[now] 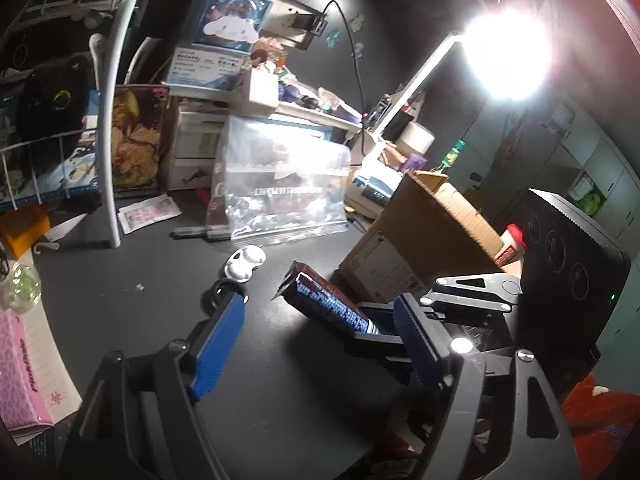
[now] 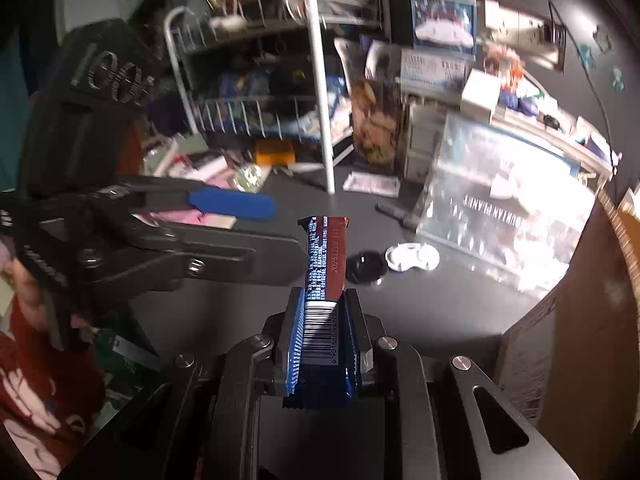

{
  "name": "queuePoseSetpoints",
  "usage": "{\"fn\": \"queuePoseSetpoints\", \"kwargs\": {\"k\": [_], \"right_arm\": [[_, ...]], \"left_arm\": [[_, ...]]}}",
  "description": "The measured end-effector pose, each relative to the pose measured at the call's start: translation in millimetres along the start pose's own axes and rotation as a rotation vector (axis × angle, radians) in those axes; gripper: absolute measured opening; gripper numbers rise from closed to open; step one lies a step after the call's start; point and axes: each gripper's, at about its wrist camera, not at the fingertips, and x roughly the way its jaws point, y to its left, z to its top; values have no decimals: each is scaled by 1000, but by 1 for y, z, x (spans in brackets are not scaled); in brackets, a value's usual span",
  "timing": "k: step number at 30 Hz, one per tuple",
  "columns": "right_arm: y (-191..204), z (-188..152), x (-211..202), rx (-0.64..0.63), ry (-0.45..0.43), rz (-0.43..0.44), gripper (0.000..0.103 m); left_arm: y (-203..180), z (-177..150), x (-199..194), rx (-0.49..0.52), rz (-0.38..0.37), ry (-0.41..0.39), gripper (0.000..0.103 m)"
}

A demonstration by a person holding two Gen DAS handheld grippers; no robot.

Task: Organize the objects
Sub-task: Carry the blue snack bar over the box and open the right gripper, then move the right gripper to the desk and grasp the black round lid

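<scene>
Across the left wrist view, the left hand-held gripper (image 1: 316, 344) is hanging spread wide above the dark tabletop (image 1: 160, 312), empty, while the snack bar (image 1: 320, 296) is sitting at 3 o'clock, beside the cardboard box (image 1: 420, 240). Through the right wrist view, the right hand-held gripper (image 2: 324, 340) is clamping the snack bar (image 2: 326, 256), which is pointing toward 12 o'clock, with white earbuds case (image 2: 412, 258) lying at 2 o'clock.

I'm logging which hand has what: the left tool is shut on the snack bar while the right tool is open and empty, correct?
Not quite: the sides are swapped. The right wrist view shows the right tool shut on the snack bar, and the left tool is the one open and empty.
</scene>
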Motion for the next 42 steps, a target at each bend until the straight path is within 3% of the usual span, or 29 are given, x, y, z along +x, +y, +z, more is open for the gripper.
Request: {"fn": "queuePoseSetpoints", "kwargs": {"k": [8,15,24,32,34,37,38,39,42], "right_arm": [[-10,20,-61,-39,-110,-11,14],[-53,24,-102,22,-169,-68,14],[-128,7,-133,180,-159,-119,14],[-168,-8,-123,253,-41,-108,14],[-172,-10,-120,262,-17,-107,14],[-174,-13,-120,263,5,-135,19],[-173,-13,-119,258,12,-151,29],[-175,-13,-120,252,14,-163,39],[-177,-11,-125,245,7,-193,43]], "left_arm": [[-40,44,4,29,-126,-13,41],[-91,86,40,116,-183,27,27],[-148,118,114,190,-201,154,26],[-161,113,158,214,-151,256,26],[-164,111,160,232,-140,260,29],[-169,114,156,249,-127,245,60],[-170,115,153,258,-114,230,67],[-170,117,148,267,-101,218,68],[-168,121,130,277,-81,175,74]]}}
